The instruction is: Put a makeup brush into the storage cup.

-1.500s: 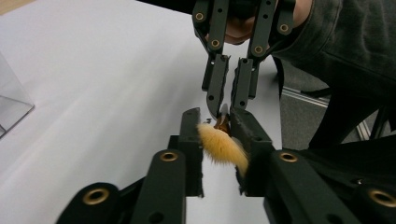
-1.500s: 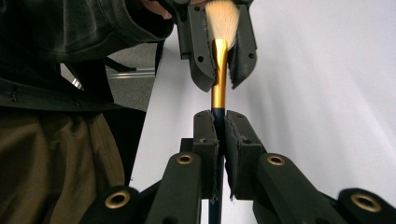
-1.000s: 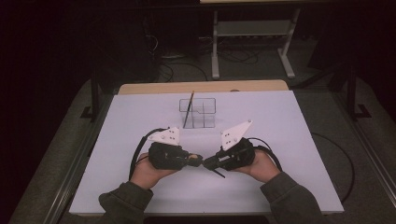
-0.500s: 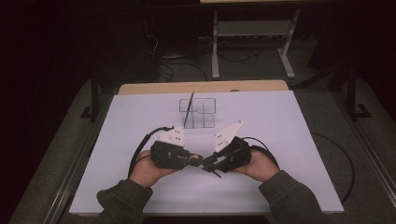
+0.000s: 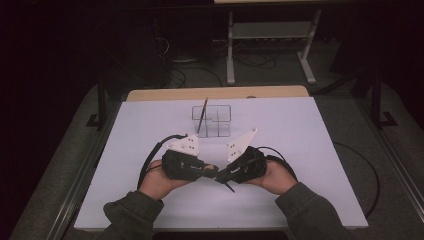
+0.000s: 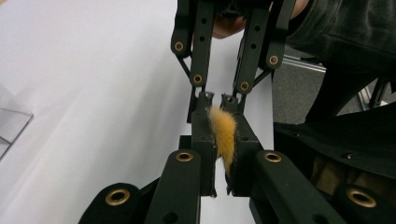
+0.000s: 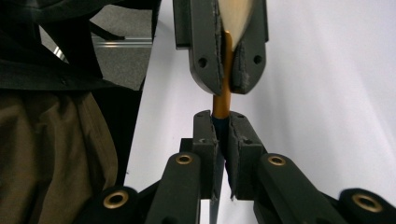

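Note:
A small paintbrush is held level between both grippers, low over the white table. My left gripper is shut on its yellow-orange bristle tuft. My right gripper faces it tip to tip and is shut on the brush's shaft, just behind the copper ferrule. Its jaws have just been closing on that shaft. The dark handle end sticks out below the right gripper. In the right gripper view, the left gripper's pads pinch the pale bristles.
A clear divided organizer stands at the back middle of the table, with another brush leaning upright in it. Its corner shows in the left gripper view. Cables trail from both grippers. A metal stand is beyond the table.
The right gripper's grey plate has shifted a little to the left, toward the left gripper. The left hand and the brush have stayed in place.

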Available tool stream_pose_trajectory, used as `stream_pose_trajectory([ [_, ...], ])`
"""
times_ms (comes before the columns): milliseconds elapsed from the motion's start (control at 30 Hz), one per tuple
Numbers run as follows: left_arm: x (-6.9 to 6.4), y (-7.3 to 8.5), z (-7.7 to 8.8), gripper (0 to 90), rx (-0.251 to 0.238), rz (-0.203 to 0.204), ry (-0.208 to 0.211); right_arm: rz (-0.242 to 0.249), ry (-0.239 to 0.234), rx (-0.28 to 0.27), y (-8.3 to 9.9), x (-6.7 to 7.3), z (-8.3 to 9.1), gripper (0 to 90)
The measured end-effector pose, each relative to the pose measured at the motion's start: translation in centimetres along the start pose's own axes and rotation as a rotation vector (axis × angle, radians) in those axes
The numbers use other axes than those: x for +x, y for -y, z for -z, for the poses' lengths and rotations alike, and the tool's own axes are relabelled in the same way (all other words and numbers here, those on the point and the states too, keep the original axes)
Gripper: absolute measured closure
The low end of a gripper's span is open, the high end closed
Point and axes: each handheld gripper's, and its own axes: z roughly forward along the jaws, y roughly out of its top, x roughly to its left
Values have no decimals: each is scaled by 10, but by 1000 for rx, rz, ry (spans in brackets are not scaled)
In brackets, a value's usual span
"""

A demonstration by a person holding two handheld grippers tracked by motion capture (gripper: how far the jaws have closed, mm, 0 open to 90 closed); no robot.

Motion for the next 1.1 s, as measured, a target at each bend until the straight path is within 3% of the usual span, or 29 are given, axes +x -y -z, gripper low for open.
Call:
stream_pose_trajectory([
  [133, -1, 1, 2, 806, -9, -3, -15, -11, -19, -32, 2, -2, -2, 827],
  [333, 2, 4, 13, 696, -30, 6, -54, -43, -28, -44, 6, -4, -3, 827],
  [533, 7, 13, 26, 632, -66, 47, -90, -85, -32, -78, 13, -9, 0, 827],
  [800, 10, 29, 41, 586, -91, 90, -142, -147, -13, -117, 21, -18, 10, 827],
  [1100, 12, 43, 48, 554, -99, 117, -168, -194, 19, -137, 27, -24, 18, 827],
])
